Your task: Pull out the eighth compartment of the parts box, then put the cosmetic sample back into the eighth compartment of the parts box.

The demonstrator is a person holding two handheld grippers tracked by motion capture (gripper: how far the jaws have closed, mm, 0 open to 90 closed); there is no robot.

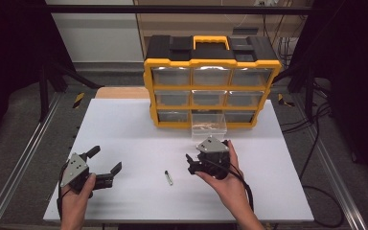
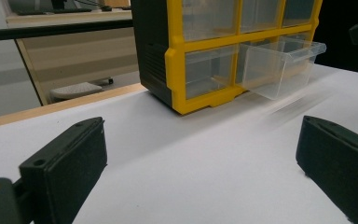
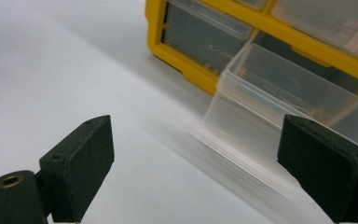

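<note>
Evidently, both tools were idle and empty at this point. I held the left black two-jaw gripper low over the white tabletop with its jaws spread wide and nothing between them; the right black two-jaw gripper was likewise wide open and held nothing, positioned just in front of the yellow-and-black plastic drawer cabinet.

The small dark screw-like pin lay loose on the tabletop between the two grippers, nearer the right one. The clear plastic drawer in the bottom row, middle column, stood pulled out and appeared to contain small brownish parts.

Risks, as I judged them:
- The pin was thin and lay flat. A steep or off-centre closure could have flicked it away or rolled it toward the table edge.
- The extended drawer projected close to the right gripper. A careless forward sweep could have struck its front lip, pushed it askew or shifted the cabinet.
- The trailing cable could have dragged across the pin.

I could read no brand, label or writing on the cabinet, drawers or grippers.
</note>
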